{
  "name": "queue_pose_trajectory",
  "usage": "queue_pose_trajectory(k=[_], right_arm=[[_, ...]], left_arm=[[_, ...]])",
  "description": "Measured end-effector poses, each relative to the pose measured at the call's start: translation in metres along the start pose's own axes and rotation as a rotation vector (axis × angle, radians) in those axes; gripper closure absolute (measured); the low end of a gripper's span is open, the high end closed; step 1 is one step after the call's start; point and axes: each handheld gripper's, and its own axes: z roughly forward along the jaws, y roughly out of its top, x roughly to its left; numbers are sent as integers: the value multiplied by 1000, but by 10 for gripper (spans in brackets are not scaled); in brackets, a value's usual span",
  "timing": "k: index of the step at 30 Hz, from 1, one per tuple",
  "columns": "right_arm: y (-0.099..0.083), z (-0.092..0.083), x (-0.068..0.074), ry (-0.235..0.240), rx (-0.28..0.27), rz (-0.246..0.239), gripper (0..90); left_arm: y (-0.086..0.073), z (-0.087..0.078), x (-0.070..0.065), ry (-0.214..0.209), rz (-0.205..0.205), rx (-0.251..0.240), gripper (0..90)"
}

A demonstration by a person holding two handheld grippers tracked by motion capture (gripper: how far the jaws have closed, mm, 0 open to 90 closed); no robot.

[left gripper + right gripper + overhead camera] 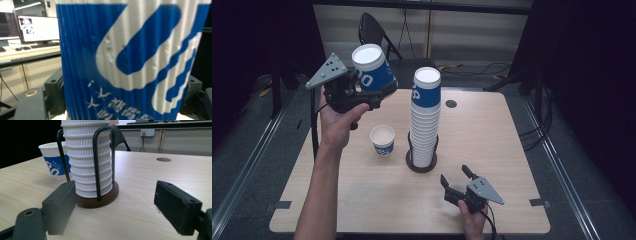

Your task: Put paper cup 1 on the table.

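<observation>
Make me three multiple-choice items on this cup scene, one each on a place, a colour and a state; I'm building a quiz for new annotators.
1. Where does the single upright cup stand?
A. Left of the cup stack, on the table
B. On top of the stack
C. On the chair

2. What colour is the band on the held cup?
A. Red
B. Blue
C. Green

3. How is the right gripper?
A. Shut on a cup
B. Open, holding nothing
C. Shut on the holder

Answers: 1 A, the high view shows it beside the stack. 2 B, the left gripper clamps a blue and white cup. 3 B, its jaws stand apart low over bare table.
</observation>
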Motion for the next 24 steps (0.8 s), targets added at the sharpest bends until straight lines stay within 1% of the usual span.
queue_pose_trajectory(k=[2,6,8,10,12,13,16,17,18,19,21,24], right_arm=[[0,0,0,0,1,1,175],[0,0,0,-2,1,0,176],[0,0,0,-2,1,0,176],[0,0,0,-2,2,-1,176],[0,0,0,-3,2,0,175],[0,0,0,-4,2,0,175],[0,0,0,-6,4,1,174],[0,1,0,-6,4,1,174],[0,1,0,-7,6,1,174],[0,1,1,-10,8,-4,174],[0,1,1,-13,9,-3,174],[0,1,2,-13,10,-13,173]], left_arm=[[-6,-1,0,11,-7,10,195],[-20,-2,-1,11,-8,43,195],[-27,-4,-3,0,-9,51,194],[-35,-5,-5,-11,-29,51,194],[-41,-7,-7,-16,-31,66,194],[-44,-7,-8,-14,-34,64,194],[-53,-9,-11,-33,-51,71,194],[-56,-9,-13,-36,-72,64,194],[-58,-10,-14,-41,-77,65,194],[-63,-11,-16,-40,-68,75,194],[-65,-11,-17,-38,-68,74,194],[-73,-12,-20,-49,-95,91,194]])
